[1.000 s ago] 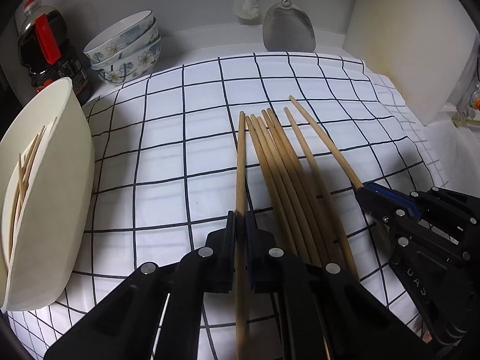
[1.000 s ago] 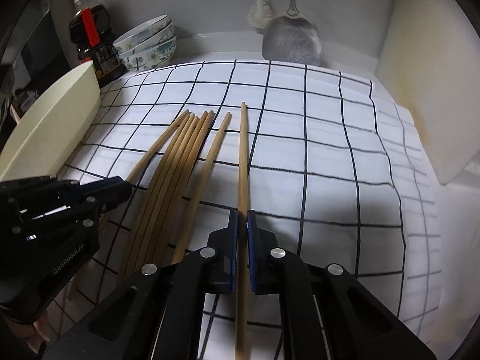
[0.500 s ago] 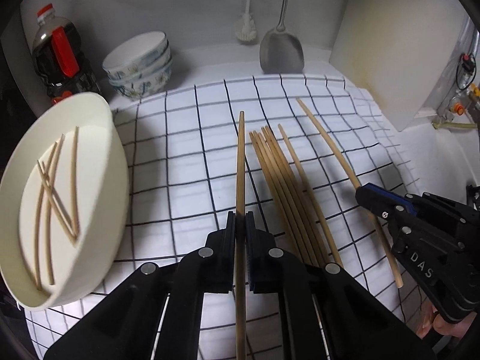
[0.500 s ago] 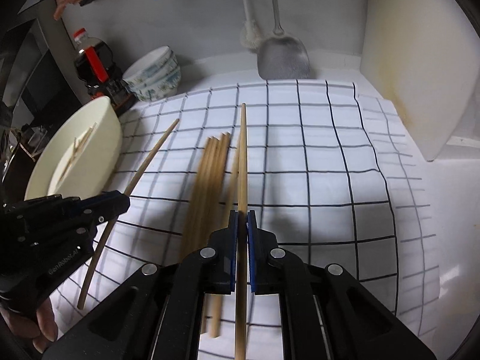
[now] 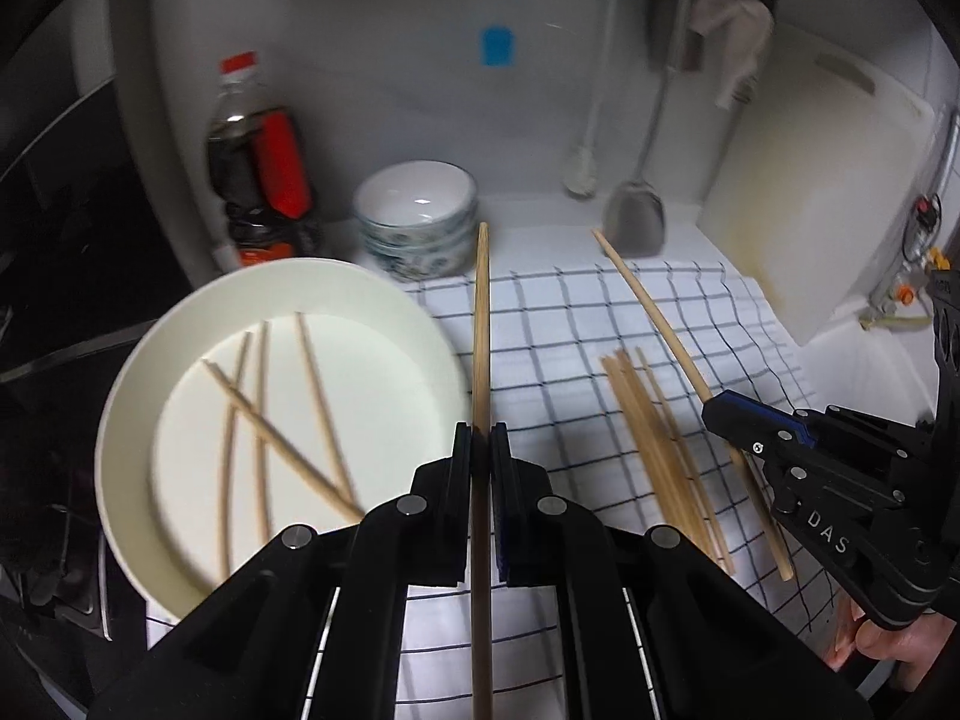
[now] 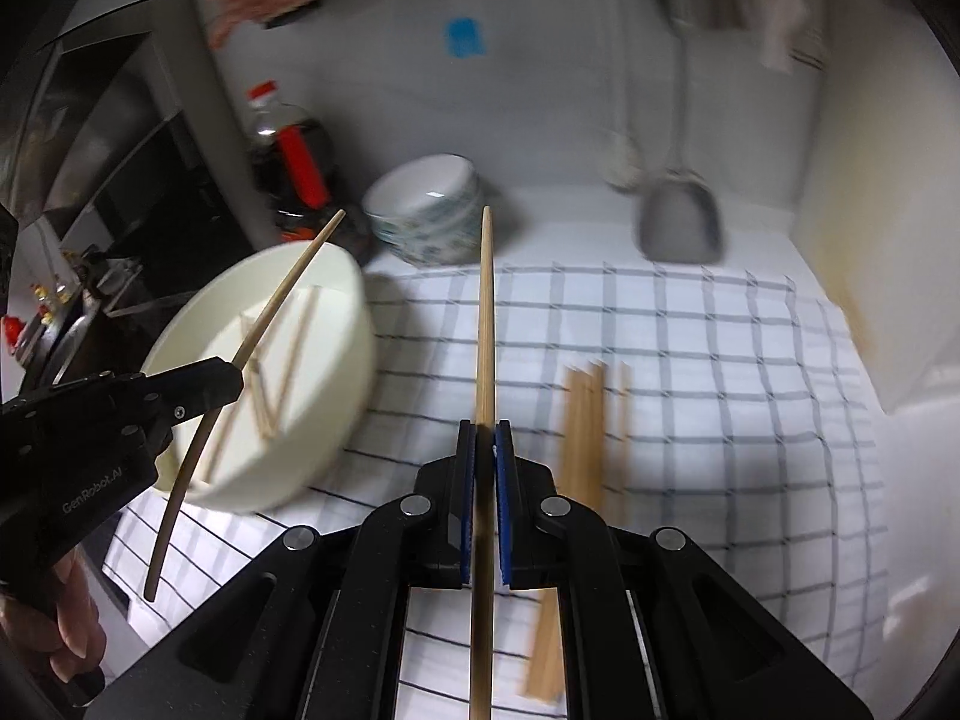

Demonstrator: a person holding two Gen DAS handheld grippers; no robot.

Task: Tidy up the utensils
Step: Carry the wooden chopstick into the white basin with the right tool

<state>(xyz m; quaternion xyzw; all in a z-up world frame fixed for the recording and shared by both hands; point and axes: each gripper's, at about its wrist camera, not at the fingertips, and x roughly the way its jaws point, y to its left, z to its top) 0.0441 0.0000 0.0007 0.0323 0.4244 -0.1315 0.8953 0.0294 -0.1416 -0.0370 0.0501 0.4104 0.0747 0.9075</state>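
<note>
Two chopsticks are in transit: the left gripper is clamped on one chopstick and the right gripper on another, both held above the checked cloth on the counter. Likely next comes carrying each over the white bowl, where four chopsticks already lie crossed, and releasing. A loose bundle of slim, pale wooden sticks waits on the cloth.

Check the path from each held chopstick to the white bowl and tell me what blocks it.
Nothing visible blocks it. Left gripper and right gripper each clamp one chopstick in open air; the white bowl sits uncovered, four chopsticks inside.
</note>
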